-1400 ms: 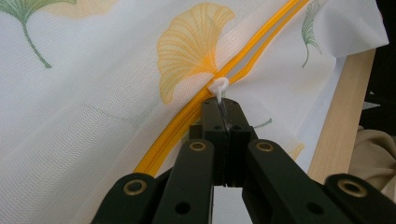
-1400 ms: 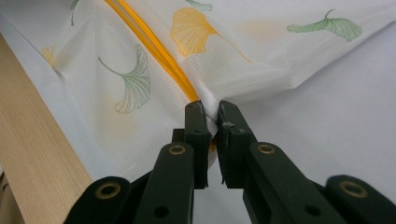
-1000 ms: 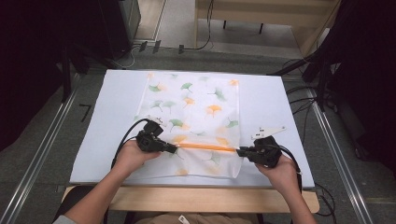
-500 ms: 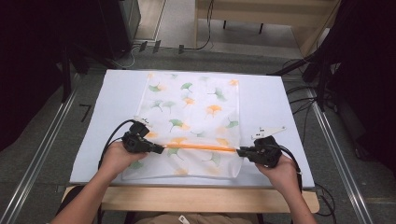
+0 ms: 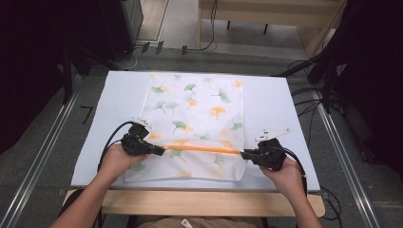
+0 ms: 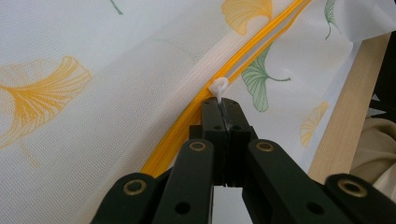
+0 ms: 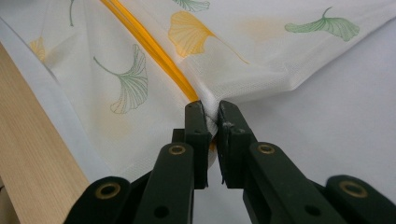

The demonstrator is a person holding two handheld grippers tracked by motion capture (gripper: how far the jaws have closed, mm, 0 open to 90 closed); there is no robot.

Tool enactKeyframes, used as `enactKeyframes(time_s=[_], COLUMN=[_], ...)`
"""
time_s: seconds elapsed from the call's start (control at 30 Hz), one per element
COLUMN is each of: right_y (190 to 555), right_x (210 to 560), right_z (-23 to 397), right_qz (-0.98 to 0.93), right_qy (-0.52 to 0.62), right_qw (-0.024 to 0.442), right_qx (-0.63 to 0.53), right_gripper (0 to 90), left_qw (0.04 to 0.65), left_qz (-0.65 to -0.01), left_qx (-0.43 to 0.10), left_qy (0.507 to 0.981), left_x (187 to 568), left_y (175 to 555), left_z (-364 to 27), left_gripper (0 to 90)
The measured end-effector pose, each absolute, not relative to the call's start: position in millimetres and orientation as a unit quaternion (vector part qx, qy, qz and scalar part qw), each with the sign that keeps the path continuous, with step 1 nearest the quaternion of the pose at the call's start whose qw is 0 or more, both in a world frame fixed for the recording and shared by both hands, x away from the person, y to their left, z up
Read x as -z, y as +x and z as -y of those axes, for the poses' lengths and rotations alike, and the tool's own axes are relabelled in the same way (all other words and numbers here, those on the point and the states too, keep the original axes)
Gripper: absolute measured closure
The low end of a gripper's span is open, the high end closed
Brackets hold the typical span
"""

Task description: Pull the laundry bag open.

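A white mesh bag (image 5: 199, 109) printed with green and orange ginkgo leaves lies flat on the table. An orange zipper (image 5: 204, 149) runs across its near part. My left gripper (image 5: 161, 151) is at the zipper's left portion, shut on the small white zipper pull (image 6: 218, 86), which pokes out past the left gripper's (image 6: 223, 105) tips. My right gripper (image 5: 243, 154) is at the zipper's right end. In the right gripper view the right gripper (image 7: 211, 109) pinches a fold of the bag's cloth where the orange zipper (image 7: 149, 46) ends. The zipper is stretched taut between both grippers.
The bag rests on a pale mat (image 5: 285, 109) covering the table, with a wooden front edge (image 5: 214, 202) near the person. Bare mat lies left and right of the bag. Cables (image 5: 309, 102) and metal rails (image 5: 43, 156) flank the table.
My left gripper has slid left along the zipper with the pull in it, then stopped. The right gripper has stayed in place.
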State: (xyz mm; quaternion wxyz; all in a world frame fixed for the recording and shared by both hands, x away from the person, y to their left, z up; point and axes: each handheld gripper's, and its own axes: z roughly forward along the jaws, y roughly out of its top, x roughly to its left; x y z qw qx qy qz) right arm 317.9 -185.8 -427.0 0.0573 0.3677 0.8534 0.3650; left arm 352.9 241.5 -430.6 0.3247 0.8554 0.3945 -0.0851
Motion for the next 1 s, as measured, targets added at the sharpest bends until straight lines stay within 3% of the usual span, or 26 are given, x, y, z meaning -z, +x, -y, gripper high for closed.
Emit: enactKeyframes(time_s=[0.63, 1.0], right_y=[318.8, 319.2], right_x=[428.0, 429.4], right_z=[186.3, 186.4], right_qz=[-0.856, -0.857], right_qy=[0.362, 0.363], right_qw=[0.056, 0.054], right_qx=[-0.366, -0.361], right_gripper=[85.4, 85.3], left_qw=[0.325, 0.323], left_qz=[-0.396, -0.427], left_qx=[0.09, 0.08], left_qy=[0.854, 0.841], left_x=[430.1, 429.8], left_y=[352.6, 345.6], left_z=[-243.9, -282.2], left_gripper=[90.0, 90.0])
